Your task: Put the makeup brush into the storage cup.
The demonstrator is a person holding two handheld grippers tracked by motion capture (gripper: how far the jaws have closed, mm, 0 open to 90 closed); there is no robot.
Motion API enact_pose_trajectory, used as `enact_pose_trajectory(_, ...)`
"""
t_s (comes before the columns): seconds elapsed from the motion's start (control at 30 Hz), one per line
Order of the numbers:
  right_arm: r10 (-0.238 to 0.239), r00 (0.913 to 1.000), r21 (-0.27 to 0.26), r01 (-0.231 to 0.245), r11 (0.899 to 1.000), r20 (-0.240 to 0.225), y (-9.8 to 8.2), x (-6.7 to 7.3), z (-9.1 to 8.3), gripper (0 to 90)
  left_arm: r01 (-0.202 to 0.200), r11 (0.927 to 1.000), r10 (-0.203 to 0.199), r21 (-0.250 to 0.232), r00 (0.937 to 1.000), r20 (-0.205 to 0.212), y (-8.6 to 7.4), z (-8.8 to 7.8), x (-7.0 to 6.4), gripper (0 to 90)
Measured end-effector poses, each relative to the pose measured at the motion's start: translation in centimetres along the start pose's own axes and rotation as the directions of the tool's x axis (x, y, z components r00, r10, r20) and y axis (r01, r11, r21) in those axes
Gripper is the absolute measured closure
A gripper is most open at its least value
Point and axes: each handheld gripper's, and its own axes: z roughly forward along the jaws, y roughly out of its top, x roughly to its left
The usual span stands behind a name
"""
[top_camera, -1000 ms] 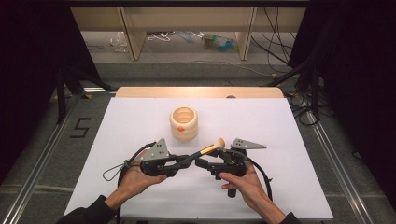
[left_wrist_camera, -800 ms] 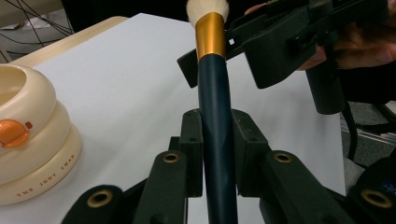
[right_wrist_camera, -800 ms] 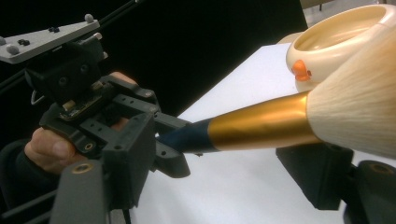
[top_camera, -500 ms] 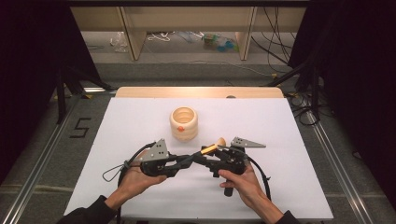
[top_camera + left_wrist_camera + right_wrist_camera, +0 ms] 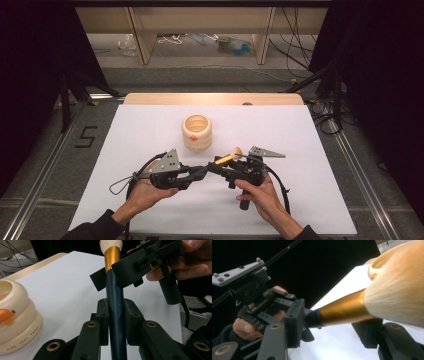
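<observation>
A makeup brush (image 5: pixel 226 158) with a dark blue handle, gold ferrule and pale bristles hangs above the white table. My left gripper (image 5: pixel 206 170) is shut on its handle (image 5: pixel 113 297), which runs up between the two pads (image 5: pixel 103 315). My right gripper (image 5: pixel 216 166) faces it from the right. Its jaws stand apart on either side of the ferrule (image 5: pixel 342 310) with room between them. A cream ringed jar (image 5: pixel 196 132) with an orange button stands just behind the grippers, open at the top.
The white table top (image 5: pixel 310 200) has free room to the left, right and front. Its wooden far edge (image 5: pixel 210 98) borders a grey floor. Cables (image 5: pixel 125 182) trail from both grippers. Dark curtains flank the sides.
The right hand and its gripper have crept slightly left, closer around the brush's ferrule. The left gripper and the brush have barely moved.
</observation>
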Motion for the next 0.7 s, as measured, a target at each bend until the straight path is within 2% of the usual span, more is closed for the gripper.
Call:
enact_pose_trajectory(0.03,0.004,1.0000,0.001,-0.004,1.000,-0.001,0.02,-0.04,-0.03,47.5,-0.011,0.9999,0.011,-0.001,0.9999,0.003,0.01,0.01,0.06,76.3)
enact_pose_trajectory(0.2,0.028,0.9995,-0.008,-0.028,1.000,-0.011,0.15,-0.02,-0.15,52.4,-0.008,1.0000,0.008,-0.002,0.9999,0.011,-0.06,0.09,0.05,76.2)
enact_pose_trajectory(0.3,0.028,0.9995,-0.022,-0.029,0.999,-0.015,0.26,0.10,-0.33,60.1,-0.009,1.0000,0.009,0.000,0.9998,0.018,-0.19,0.24,-0.01,76.2)
enact_pose_trajectory(0.5,0.032,0.9976,-0.026,-0.034,0.999,-0.061,0.33,0.29,-0.34,70.5,-0.001,1.0000,0.001,0.004,0.9998,0.020,-0.28,0.39,-0.04,76.0)
enact_pose_trajectory(0.7,0.020,0.9975,-0.024,-0.022,0.999,-0.067,0.35,0.66,-0.34,72.6,0.007,1.0000,-0.007,0.003,0.9996,0.027,-0.33,0.44,-0.07,75.8)
